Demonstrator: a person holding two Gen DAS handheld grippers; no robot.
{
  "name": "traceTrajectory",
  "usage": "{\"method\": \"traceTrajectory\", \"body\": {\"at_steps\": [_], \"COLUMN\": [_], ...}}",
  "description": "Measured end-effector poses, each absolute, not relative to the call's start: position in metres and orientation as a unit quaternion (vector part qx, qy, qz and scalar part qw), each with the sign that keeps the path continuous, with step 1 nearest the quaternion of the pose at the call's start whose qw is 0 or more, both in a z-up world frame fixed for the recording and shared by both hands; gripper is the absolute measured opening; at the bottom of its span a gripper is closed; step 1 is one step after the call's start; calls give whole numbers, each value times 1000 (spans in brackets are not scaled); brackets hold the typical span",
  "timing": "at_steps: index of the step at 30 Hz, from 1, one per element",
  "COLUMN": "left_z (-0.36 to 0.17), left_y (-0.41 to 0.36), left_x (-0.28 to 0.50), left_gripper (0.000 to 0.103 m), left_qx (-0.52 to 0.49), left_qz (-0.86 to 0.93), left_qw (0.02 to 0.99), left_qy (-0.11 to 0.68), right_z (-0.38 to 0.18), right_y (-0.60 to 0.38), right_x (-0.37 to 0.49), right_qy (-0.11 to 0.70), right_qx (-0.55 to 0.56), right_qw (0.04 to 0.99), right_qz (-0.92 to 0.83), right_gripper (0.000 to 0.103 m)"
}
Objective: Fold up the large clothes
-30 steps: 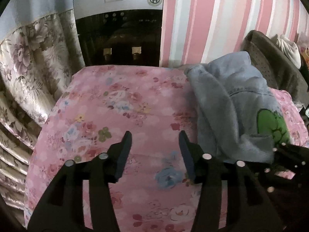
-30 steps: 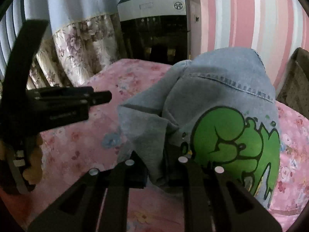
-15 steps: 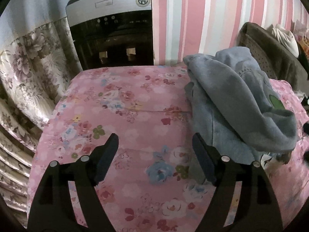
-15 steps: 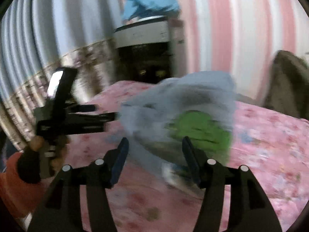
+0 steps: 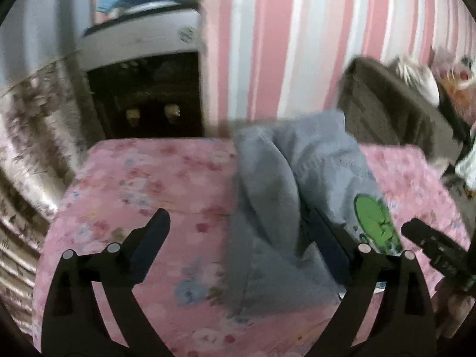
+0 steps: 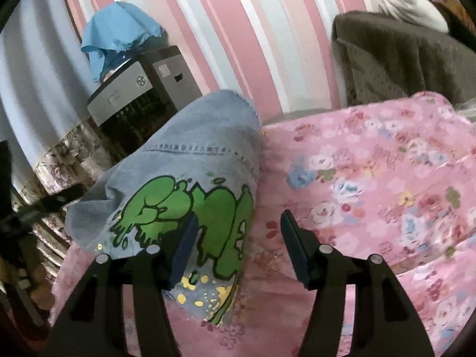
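Left gripper (image 5: 238,232): I see its jaws spread wide and gripping nothing; its right finger (image 5: 327,238) lies against the near fold of the grey garment (image 5: 267,196), its left finger over bare pink floral bedspread (image 5: 142,178). Right gripper (image 6: 238,238): jaws likewise wide apart, nothing pinched; its left finger (image 6: 186,244) overlaps the green cartoon print (image 6: 184,202) on the garment, its right finger hangs over bedspread alone. I cannot tell whether either finger presses the cloth.

Garment: bunched in a heap on the bedspread, at 1 o'clock in the left wrist view and 10 o'clock in the right wrist view, with a stitched seam (image 6: 193,148) across its upper part and yellow speckles near the print's lower edge.

Beyond the bed, at 11 o'clock in both views: a water dispenser (image 5: 142,89) with a blue cloth (image 6: 116,35) draped on top, beside a floral curtain (image 5: 32,125). At 1 o'clock: a brown chair back (image 6: 401,59) against the pink striped wall (image 6: 238,29). The left wrist view is motion-blurred.
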State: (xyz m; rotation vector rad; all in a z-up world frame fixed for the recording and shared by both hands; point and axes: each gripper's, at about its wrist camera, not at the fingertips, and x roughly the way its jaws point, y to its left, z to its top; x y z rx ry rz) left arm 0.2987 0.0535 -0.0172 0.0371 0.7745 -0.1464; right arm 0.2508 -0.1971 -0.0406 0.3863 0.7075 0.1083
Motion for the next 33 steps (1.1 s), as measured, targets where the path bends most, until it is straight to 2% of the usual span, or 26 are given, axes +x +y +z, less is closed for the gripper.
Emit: {"method": "traceTrajectory", "body": {"at_steps": [3, 6, 10, 18, 20, 21, 22, 23, 25, 28, 31, 33], "left_z": [-55, -90, -102, -121, -121, -120, -119, -117, -111, -105, -84, -64], "left_y": [55, 82, 95, 93, 90, 89, 87, 84, 76, 69, 51, 37], "left_x": [313, 316, 318, 334, 332, 331, 329, 327, 322, 317, 299, 279], "left_gripper": [94, 97, 100, 100, 91, 77, 55, 44, 36, 27, 17, 16], "left_qx": [30, -15, -45, -91, -93, -100, -108, -109, -87, -67, -4, 32], "left_qz": [-62, -92, -126, -182, -193, -211, -230, -246, -239, -234, -206, -195], "left_qw": [909, 893, 889, 865, 863, 858, 853, 850, 858, 864, 888, 902], "left_qy": [411, 439, 438, 459, 458, 457, 456, 453, 446, 441, 412, 383], "right_z": [-50, -58, -69, -93, -96, -95, -93, -92, -87, -77, -58, -40], "right_y": [-195, -196, -199, -200, -189, -183, -178, -176, -174, -169, -161, -163], "right_x": [250, 251, 259, 277, 284, 286, 288, 288, 287, 281, 269, 253], "right_qy": [347, 347, 354, 379, 390, 390, 386, 384, 379, 368, 346, 323], "right_qx": [197, 215, 257, 325, 325, 312, 298, 293, 274, 236, 190, 171], "right_qw": [915, 909, 893, 854, 844, 850, 856, 859, 867, 883, 902, 912], "right_qz": [63, 87, 101, 145, 172, 168, 168, 170, 172, 174, 177, 183], "right_gripper": [62, 69, 75, 79, 79, 79, 77, 75, 62, 49, 45, 44]}}
